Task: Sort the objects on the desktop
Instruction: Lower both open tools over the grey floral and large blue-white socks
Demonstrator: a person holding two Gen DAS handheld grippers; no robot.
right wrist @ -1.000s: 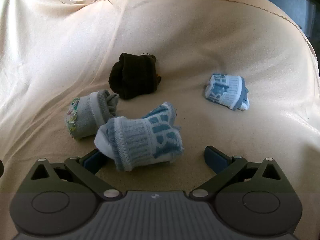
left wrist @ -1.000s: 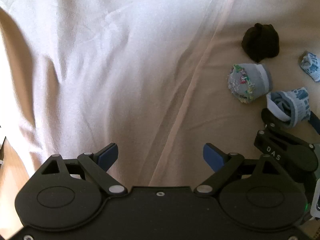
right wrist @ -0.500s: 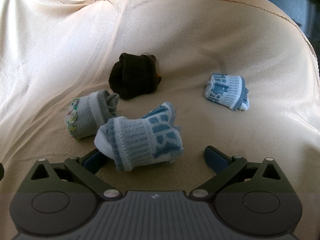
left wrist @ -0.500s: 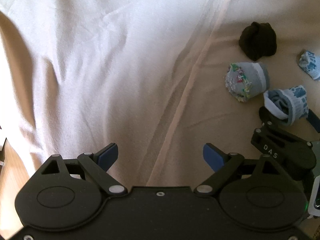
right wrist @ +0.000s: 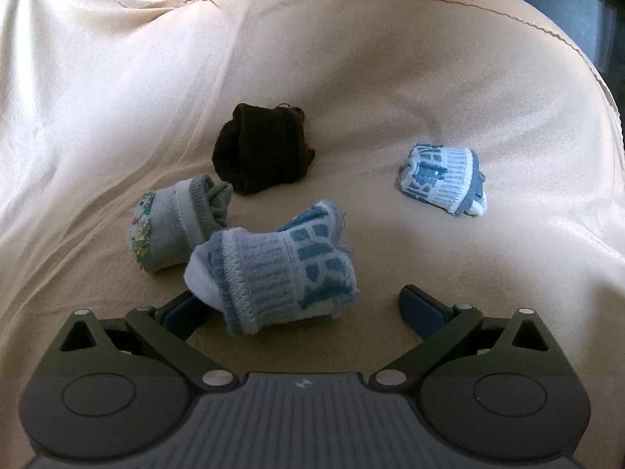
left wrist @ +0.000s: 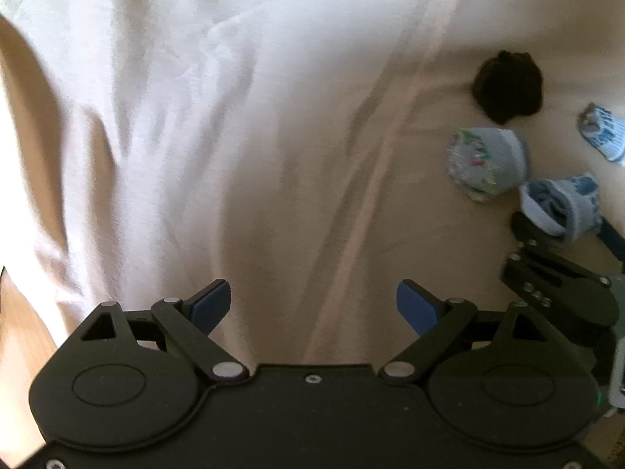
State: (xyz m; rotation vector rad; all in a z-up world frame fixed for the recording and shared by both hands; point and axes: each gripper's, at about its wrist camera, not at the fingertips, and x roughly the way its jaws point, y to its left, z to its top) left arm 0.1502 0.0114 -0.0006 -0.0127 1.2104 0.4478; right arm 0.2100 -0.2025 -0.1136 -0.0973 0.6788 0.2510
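Several rolled socks lie on a cream cloth [right wrist: 390,78]. A blue-and-white sock [right wrist: 273,269] sits between the fingers of my right gripper [right wrist: 300,305], which is open. The right pad stands clear of the sock, and the left pad is half hidden behind it. Beyond it are a grey sock with a coloured edge [right wrist: 175,226], a black sock [right wrist: 261,152] and a second blue-and-white sock [right wrist: 441,179]. My left gripper [left wrist: 312,305] hangs open over bare cloth, far left of the socks [left wrist: 484,164].
The cloth has folds and ridges running across it [left wrist: 242,117]. A wooden floor [left wrist: 19,332] shows past its left edge. The cloth's hem [right wrist: 508,15] runs along the back right, with a dark area [right wrist: 586,11] behind it.
The left wrist view has drifted slightly and is now blurred. The right gripper and the socks have not moved.
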